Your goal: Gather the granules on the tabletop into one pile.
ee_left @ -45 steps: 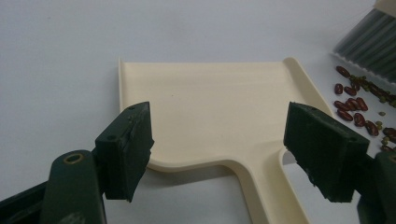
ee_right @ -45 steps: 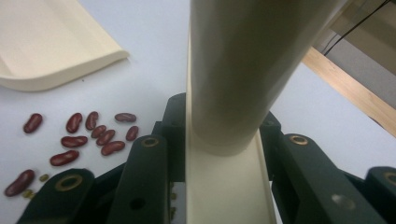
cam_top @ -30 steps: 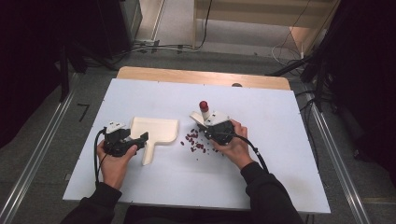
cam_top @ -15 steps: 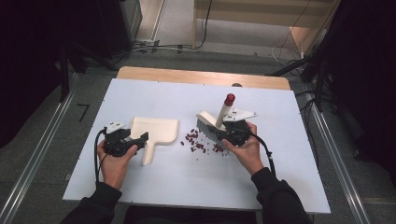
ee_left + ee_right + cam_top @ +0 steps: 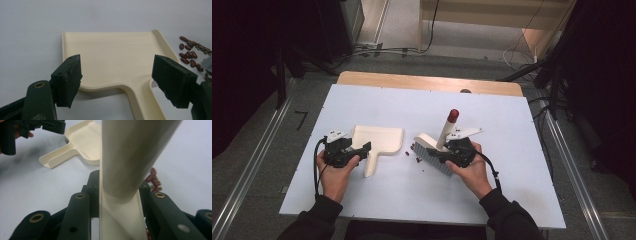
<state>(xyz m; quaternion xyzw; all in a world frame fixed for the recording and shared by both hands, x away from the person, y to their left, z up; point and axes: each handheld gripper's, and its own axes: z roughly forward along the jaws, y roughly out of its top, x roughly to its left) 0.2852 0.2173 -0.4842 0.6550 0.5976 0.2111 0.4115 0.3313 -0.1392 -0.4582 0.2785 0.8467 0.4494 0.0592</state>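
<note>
A cream dustpan (image 5: 379,141) lies flat on the white table, its handle pointing toward the near edge. My left gripper (image 5: 362,148) hovers open at that handle. In the left gripper view the pads (image 5: 68,80) stand wide apart on either side of the dustpan (image 5: 110,57) without touching it. My right gripper (image 5: 439,152) is shut on a cream brush (image 5: 446,131) with a red tip, the handle tilted up and away. Its bristle head sits on the table beside scattered dark red beans (image 5: 410,149). In the right gripper view the brush handle (image 5: 125,157) rises between the jaws, beans (image 5: 153,180) lying beyond.
The white table (image 5: 512,190) has a wooden strip (image 5: 427,82) along its far edge. Metal rails (image 5: 247,170) run along both sides of the table. More beans (image 5: 190,53) lie right of the dustpan's mouth. In the right gripper view the left gripper (image 5: 32,127) is at the top left.
My right gripper has carried the brush to the right and a little nearer, and the handle has tipped more upright. The left gripper and the dustpan have stayed put.
</note>
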